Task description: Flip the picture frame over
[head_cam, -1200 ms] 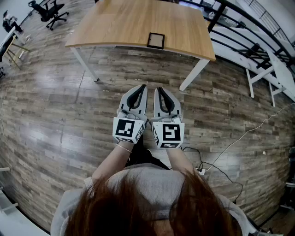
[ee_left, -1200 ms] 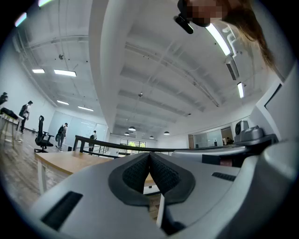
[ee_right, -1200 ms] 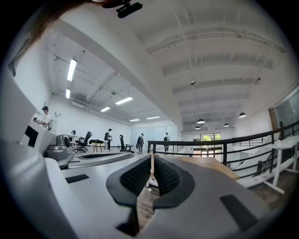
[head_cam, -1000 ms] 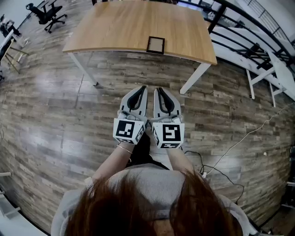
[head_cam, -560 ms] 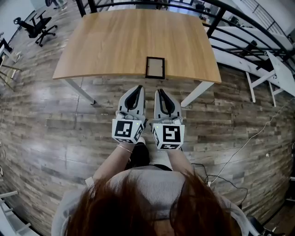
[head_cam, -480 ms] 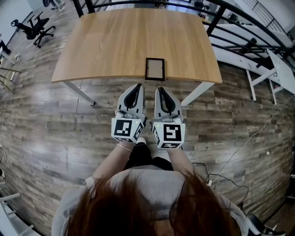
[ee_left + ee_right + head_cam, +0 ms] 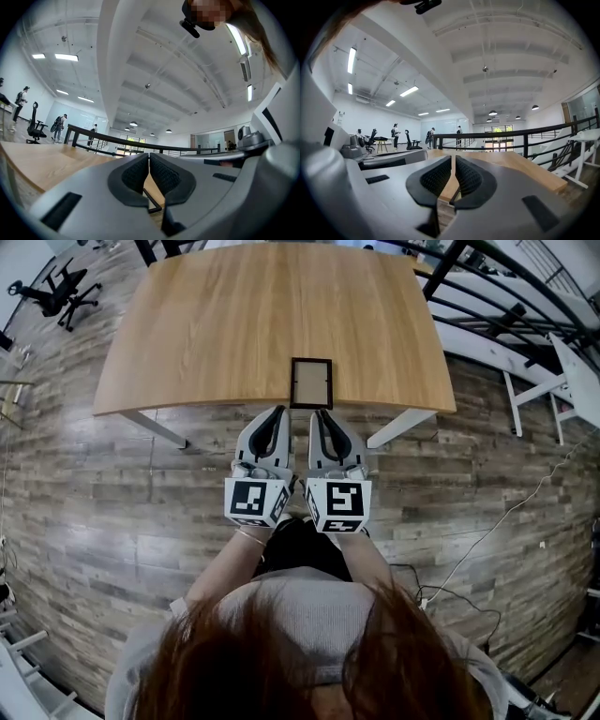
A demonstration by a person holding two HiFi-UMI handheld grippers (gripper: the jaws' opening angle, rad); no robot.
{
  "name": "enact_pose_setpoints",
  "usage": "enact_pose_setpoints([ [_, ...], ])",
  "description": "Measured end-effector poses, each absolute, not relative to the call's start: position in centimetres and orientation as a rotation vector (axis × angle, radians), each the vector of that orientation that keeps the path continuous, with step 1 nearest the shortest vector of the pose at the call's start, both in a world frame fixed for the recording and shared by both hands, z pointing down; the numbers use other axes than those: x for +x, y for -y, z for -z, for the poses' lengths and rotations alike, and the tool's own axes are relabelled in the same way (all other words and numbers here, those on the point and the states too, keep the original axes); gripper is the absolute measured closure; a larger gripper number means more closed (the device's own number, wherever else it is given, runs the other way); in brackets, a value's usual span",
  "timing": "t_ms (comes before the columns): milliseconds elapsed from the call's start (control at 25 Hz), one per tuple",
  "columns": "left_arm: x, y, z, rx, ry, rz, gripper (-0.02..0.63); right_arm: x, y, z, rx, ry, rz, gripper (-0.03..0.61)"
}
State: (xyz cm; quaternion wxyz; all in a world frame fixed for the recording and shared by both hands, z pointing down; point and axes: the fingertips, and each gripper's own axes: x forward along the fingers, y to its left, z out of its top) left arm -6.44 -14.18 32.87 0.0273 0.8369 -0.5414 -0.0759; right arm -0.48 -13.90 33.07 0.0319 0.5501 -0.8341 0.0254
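Observation:
A small black picture frame (image 7: 310, 382) lies flat near the front edge of the wooden table (image 7: 206, 324). My two grippers are held side by side, level, just short of that edge. The left gripper (image 7: 278, 412) is shut with nothing in it, its tips below and left of the frame. Beside it, the right gripper (image 7: 319, 414) is shut and empty too, right before the frame's near side. In the left gripper view the frame's dark edge (image 7: 153, 203) shows low between the shut pads; the right gripper view shows the frame's edge (image 7: 454, 196) the same way.
White table legs (image 7: 394, 427) stand below the front edge on a wood-plank floor. A black railing (image 7: 487, 287) and a white bench (image 7: 525, 381) run along the right. An office chair (image 7: 52, 292) stands far left, and a cable (image 7: 487, 531) trails on the floor at the right.
The person has walked up to the table. It and the frame have come from far ahead to just beyond the gripper tips. Both grippers stay shut, side by side.

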Motion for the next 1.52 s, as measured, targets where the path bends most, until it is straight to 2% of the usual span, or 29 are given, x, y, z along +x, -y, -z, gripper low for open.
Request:
enact_pose_setpoints([
  [480,-7.7,15.7,-39.8,2.464,1.699,0.110,0.607,0.3,16.3,-47.4,1.611,2.385,-0.424,0.561],
  [760,-8.2,15.6,-41.9,2.459,1.681,0.052,0.609,0.3,18.3,-49.9,1.606,2.424,-0.562,0.560],
  [840,-8.3,15.6,-41.6,2.467,1.678,0.053,0.607,0.2,18.9,-50.3,1.632,2.476,-0.737,0.547],
  [920,-8.4,15.7,-41.3,2.482,1.672,0.047,0.608,-0.1,19.4,-51.1,1.661,2.526,-1.099,0.428],
  [1000,-8.3,15.9,-41.2,2.495,1.663,0.039,0.607,-0.1,19.9,-51.6,1.700,2.547,-1.470,0.367],
  [1200,-8.3,15.8,-41.6,2.508,1.644,0.017,0.607,1.1,21.8,-52.4,1.819,2.524,-2.072,0.365],
  [1520,-9.6,15.2,-42.9,2.494,1.633,-0.032,0.607,2.4,24.7,-55.0,1.928,2.387,-2.384,0.367],
])
